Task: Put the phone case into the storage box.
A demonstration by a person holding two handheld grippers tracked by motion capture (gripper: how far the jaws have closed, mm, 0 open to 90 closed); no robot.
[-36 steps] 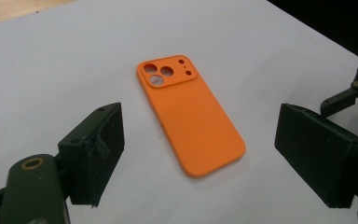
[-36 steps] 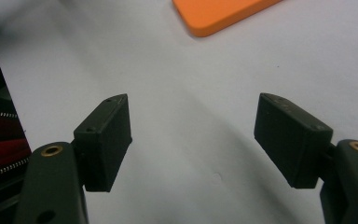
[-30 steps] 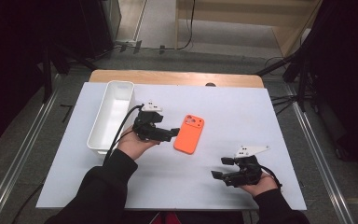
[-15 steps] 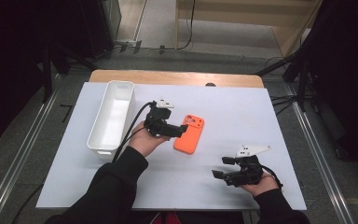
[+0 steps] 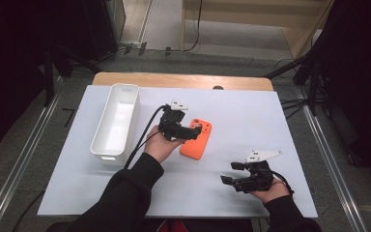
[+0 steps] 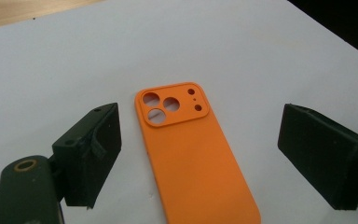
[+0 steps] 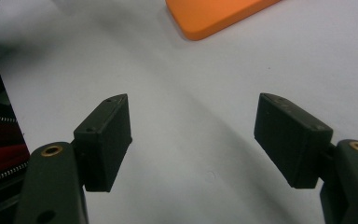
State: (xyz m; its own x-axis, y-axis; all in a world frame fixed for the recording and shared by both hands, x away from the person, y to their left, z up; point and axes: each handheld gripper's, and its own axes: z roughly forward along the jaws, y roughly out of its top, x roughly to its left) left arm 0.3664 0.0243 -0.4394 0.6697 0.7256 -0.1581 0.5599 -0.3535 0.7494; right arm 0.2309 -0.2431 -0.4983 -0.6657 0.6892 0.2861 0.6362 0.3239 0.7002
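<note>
An orange phone case (image 5: 199,143) lies back side up on the white table top, camera cutout at its far end. My left gripper (image 5: 194,130) hovers over the case's near-left part, held from below by a hand. In the left gripper view the case (image 6: 196,158) lies between the two jaws of that gripper (image 6: 203,133), which stand wide open and apart from it. My right gripper (image 5: 232,173) rests low at the front right, open, with nothing between its jaws. The right gripper view has bare table under my right gripper (image 7: 193,128) and a corner of the case (image 7: 214,14) farther off.
A long white bin (image 5: 107,155) stands to the left of the case, nothing visible inside. A white sheet (image 5: 251,111) covers the table, with a wooden edge (image 5: 183,79) at the far side. Dark stands and cables surround the table.
My left gripper has moved right and slightly forward, from beside the bin to over the orange case. The right gripper has stayed put.
</note>
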